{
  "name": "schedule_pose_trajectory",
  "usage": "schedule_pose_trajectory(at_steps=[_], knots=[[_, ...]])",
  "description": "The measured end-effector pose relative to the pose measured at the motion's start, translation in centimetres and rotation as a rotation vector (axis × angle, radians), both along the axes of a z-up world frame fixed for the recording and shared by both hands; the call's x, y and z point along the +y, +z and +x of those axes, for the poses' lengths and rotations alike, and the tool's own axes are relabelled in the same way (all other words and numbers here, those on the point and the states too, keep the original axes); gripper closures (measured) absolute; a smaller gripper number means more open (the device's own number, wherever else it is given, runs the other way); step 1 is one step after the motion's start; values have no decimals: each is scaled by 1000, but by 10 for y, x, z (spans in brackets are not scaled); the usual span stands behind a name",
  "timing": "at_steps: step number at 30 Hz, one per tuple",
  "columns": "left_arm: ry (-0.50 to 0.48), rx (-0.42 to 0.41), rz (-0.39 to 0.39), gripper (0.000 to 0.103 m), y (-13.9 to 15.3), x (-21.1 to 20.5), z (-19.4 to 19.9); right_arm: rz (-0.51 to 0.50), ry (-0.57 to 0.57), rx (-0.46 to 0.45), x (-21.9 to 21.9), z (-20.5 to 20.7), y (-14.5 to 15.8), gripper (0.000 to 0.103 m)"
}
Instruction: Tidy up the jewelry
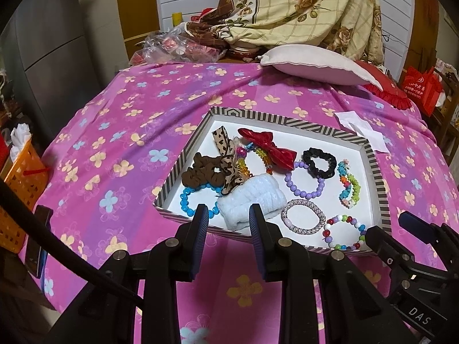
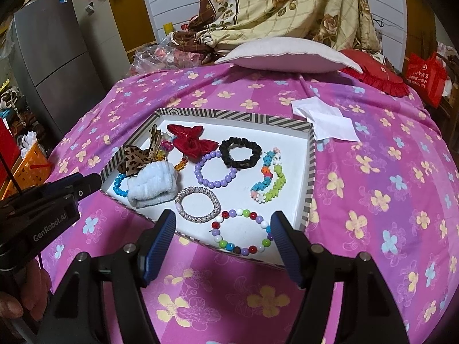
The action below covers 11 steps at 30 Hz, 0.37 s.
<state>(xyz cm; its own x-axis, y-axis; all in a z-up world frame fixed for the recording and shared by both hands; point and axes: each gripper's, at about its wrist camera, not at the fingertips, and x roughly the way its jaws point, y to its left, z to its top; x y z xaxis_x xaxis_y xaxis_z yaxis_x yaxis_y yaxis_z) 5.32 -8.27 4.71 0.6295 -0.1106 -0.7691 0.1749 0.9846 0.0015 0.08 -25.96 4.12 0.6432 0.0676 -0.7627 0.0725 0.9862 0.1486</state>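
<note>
A shallow striped box (image 1: 312, 127) (image 2: 311, 169) with a white floor lies on the pink flowered bedspread. It holds a red bow (image 1: 269, 146) (image 2: 192, 139), a black scrunchie (image 1: 320, 162) (image 2: 241, 152), a purple bead bracelet (image 1: 304, 180) (image 2: 215, 170), a white terry band (image 1: 252, 197) (image 2: 152, 185), a silver woven bracelet (image 1: 304, 216) (image 2: 198, 203), a multicolour bead bracelet (image 1: 342, 232) (image 2: 242, 232), a flower-bead strand (image 1: 348, 185) (image 2: 268, 179), a brown scrunchie (image 1: 203, 173) and a blue bead bracelet (image 1: 189, 200). My left gripper (image 1: 228, 215) hovers open before the box's near-left edge. My right gripper (image 2: 222, 226) hovers open before the near-right corner.
A white tissue (image 2: 324, 117) lies on the spread by the box's far right corner. A pale pillow (image 2: 287, 54) and a red cushion (image 2: 375, 74) lie at the bed's far end under a draped floral quilt. An orange basket (image 1: 20, 189) stands left of the bed.
</note>
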Motion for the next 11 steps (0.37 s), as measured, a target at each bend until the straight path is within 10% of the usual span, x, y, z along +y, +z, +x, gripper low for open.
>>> schedule_pose_trajectory(at_steps=[11], knots=[[-4,-17,16,53,-6,0,0,-5,-10,-5,-17,0,-4,31]])
